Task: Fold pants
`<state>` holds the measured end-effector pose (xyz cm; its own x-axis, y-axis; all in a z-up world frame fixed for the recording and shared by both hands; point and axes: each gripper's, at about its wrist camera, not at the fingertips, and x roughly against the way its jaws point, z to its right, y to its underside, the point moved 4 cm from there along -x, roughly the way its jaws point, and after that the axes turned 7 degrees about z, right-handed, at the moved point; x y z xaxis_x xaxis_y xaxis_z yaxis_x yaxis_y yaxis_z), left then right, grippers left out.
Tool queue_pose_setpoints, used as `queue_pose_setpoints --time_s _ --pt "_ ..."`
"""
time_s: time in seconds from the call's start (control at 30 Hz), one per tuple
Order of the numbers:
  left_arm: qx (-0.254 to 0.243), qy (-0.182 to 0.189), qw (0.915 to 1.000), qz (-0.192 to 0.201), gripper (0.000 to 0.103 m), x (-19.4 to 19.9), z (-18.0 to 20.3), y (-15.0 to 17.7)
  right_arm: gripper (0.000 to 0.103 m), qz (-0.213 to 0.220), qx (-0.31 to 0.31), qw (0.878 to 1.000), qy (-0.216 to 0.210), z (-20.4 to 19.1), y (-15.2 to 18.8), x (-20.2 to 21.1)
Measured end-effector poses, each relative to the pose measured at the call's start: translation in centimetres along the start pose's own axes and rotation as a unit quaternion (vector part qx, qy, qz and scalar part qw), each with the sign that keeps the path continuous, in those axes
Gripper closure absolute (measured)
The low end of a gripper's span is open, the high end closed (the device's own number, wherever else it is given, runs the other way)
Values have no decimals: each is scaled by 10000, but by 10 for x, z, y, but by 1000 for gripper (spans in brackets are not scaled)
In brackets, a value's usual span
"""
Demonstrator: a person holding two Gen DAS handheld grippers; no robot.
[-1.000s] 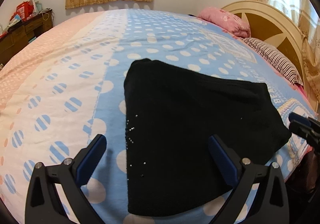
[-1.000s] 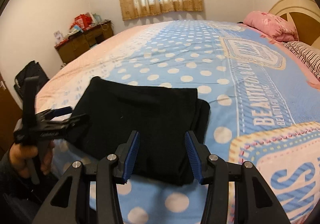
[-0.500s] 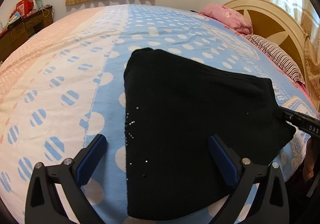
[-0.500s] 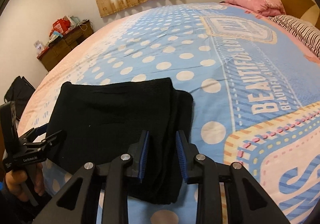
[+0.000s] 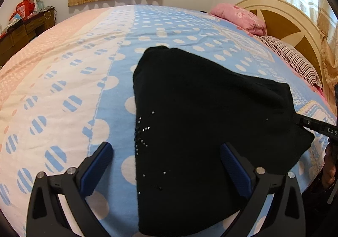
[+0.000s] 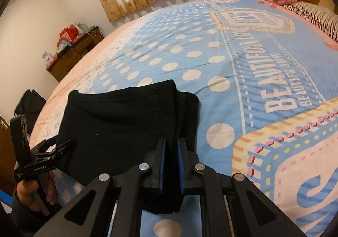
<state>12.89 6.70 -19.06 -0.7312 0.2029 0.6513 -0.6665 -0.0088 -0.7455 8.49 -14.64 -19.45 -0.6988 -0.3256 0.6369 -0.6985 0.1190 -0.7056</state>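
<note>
The black pants (image 5: pixel 207 123) lie folded into a thick pad near the front edge of the bed, with small rhinestones along one side. My left gripper (image 5: pixel 166 163) is open, its jaws wide apart over the pants' near left edge, holding nothing. My right gripper (image 6: pixel 171 152) is shut on the pants' (image 6: pixel 126 118) near right folded edge, cloth pinched between the blue pads. The right gripper's tip also shows in the left wrist view (image 5: pixel 304 123), at the pants' right corner. The left gripper shows in the right wrist view (image 6: pixel 57 148), at the pants' left side.
The bed (image 5: pixel 84 72) has a blue, white and pink dotted cover. A pink pillow (image 5: pixel 238 15), a striped pillow (image 5: pixel 291 57) and the headboard (image 5: pixel 295 25) are at the far right. A wooden dresser (image 6: pixel 74 53) stands by the far wall. A black bag (image 6: pixel 27 104) sits on the floor.
My right gripper moved in onto the pants' right edge and closed from wide open to shut on the cloth. My left gripper stayed open and shifted only slightly.
</note>
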Motion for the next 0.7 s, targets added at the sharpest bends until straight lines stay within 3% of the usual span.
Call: queue_pose_setpoints --time_s 0.1,0.17,0.23,0.7 --pt "-15 -3 10000 -3 0 2 -1 -2 74 71 -25 10000 -15 3 -1 5" --pt "-21 -24 10000 47 0 5 -4 -5 57 165 -24 9999 28 3 -4 10" --pt "-18 -39 10000 52 0 5 -7 -8 51 260 -128 9996 -24 5 -10 15" --pt "-110 105 9998 -110 0 -16 -5 -17 48 54 -215 9996 -149 13 -13 -16"
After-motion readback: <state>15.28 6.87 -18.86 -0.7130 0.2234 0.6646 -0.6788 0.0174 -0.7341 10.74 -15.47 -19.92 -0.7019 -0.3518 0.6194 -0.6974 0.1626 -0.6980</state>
